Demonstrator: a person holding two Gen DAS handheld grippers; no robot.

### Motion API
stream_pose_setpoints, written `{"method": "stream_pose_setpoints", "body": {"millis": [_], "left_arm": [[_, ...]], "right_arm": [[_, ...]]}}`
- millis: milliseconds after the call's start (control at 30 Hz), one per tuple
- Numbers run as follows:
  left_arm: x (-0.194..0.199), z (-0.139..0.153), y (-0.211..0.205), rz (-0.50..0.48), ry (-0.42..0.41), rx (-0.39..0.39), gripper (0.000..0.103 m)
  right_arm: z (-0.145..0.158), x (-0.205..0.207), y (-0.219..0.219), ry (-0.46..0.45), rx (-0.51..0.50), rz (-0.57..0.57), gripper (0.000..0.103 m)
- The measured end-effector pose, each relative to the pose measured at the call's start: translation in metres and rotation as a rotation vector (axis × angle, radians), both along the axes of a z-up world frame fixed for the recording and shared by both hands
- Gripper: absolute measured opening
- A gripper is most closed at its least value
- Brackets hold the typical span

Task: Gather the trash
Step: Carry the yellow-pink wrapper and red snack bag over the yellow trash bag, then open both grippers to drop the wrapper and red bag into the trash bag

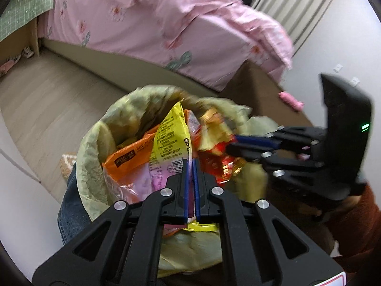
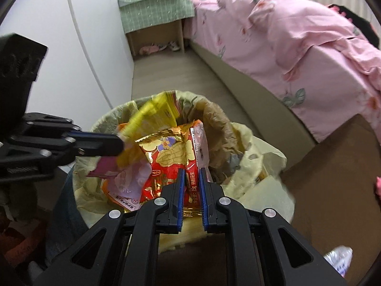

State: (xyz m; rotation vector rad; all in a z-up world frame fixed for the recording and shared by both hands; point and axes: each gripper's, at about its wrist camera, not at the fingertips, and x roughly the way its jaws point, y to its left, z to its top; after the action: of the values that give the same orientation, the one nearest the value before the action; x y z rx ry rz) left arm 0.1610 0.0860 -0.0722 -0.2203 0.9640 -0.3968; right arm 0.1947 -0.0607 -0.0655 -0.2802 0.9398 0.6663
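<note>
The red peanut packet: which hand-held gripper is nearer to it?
Right. The right hand-held gripper is shut on the red peanut packet above the bin. The left hand-held gripper holds the yellow wrapper beside it.

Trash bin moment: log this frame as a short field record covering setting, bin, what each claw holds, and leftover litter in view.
setting: bedroom floor beside a bed with pink floral bedding
bin: trash bin lined with a yellow-green bag, wrappers inside
left claw: shut on yellow wrapper, over the bin
right claw: shut on red peanut packet, over the bin
leftover: plastic bottle on the floor, lower right of right wrist view
</note>
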Motion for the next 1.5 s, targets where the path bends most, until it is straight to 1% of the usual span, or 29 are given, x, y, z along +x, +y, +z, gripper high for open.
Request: {"method": "stream_pose_setpoints", "body": {"millis": [100, 233, 333, 467, 567, 667, 833, 967, 1100, 1200, 1233, 1267, 1300, 1333, 1400, 1433, 1500], "left_arm": [[0.006, -0.014, 0.002, 0.008, 0.029, 0.021, 0.004], [0.008, -0.023, -0.003, -0.004, 0.041, 0.05, 0.004], [0.007, -0.028, -0.004, -0.012, 0.066, 0.048, 0.004], [0.002, -0.031, -0.005, -0.021, 0.078, 0.048, 0.004], [-0.001, -0.028, -0.005, -0.019, 0.079, 0.043, 0.004], [-0.007, -0.023, -0.001, -0.013, 0.074, 0.02, 0.004], [-0.015, -0.009, 0.005, -0.009, 0.057, -0.01, 0.004], [-0.019, 0.003, 0.007, -0.013, 0.034, -0.016, 0.004], [-0.018, 0.008, 0.007, -0.003, 0.026, -0.018, 0.004], [-0.017, 0.008, 0.01, 0.019, 0.032, -0.034, 0.004], [-0.016, 0.009, 0.012, 0.027, 0.035, -0.044, 0.004], [-0.015, 0.009, 0.014, 0.031, 0.035, -0.048, 0.006], [-0.015, 0.01, 0.015, 0.035, 0.034, -0.053, 0.009], [-0.015, 0.012, 0.017, 0.041, 0.029, -0.058, 0.012], [-0.016, 0.019, 0.019, 0.055, 0.005, -0.055, 0.022], [-0.017, 0.024, 0.019, 0.062, -0.012, -0.045, 0.025], [-0.02, 0.035, 0.017, 0.071, -0.054, -0.021, 0.033]], "right_arm": [[-0.007, 0.006, 0.005, 0.032, -0.013, 0.017, 0.013], [-0.018, 0.012, 0.016, 0.064, -0.034, 0.046, 0.013], [-0.023, 0.012, 0.021, 0.079, -0.04, 0.067, 0.013], [-0.024, 0.009, 0.019, 0.093, -0.036, 0.08, 0.013], [-0.025, 0.006, 0.016, 0.098, -0.041, 0.082, 0.013], [-0.024, 0.005, 0.013, 0.092, -0.038, 0.075, 0.013], [-0.019, -0.002, 0.008, 0.067, -0.039, 0.066, 0.013], [-0.014, -0.005, 0.004, 0.045, -0.034, 0.057, 0.013], [-0.01, -0.008, 0.001, 0.015, -0.027, 0.045, 0.013], [-0.008, -0.009, 0.0, 0.0, -0.023, 0.041, 0.014], [-0.007, -0.009, -0.001, -0.003, -0.02, 0.039, 0.02], [-0.006, -0.009, -0.003, -0.006, -0.014, 0.035, 0.032], [-0.004, -0.009, -0.005, -0.008, -0.005, 0.028, 0.037], [-0.003, -0.009, -0.007, -0.008, 0.003, 0.023, 0.039], [0.003, -0.01, -0.011, -0.017, 0.02, 0.009, 0.039], [0.005, -0.011, -0.013, -0.024, 0.028, 0.004, 0.039], [0.015, -0.017, -0.022, -0.045, 0.054, -0.013, 0.039]]}}
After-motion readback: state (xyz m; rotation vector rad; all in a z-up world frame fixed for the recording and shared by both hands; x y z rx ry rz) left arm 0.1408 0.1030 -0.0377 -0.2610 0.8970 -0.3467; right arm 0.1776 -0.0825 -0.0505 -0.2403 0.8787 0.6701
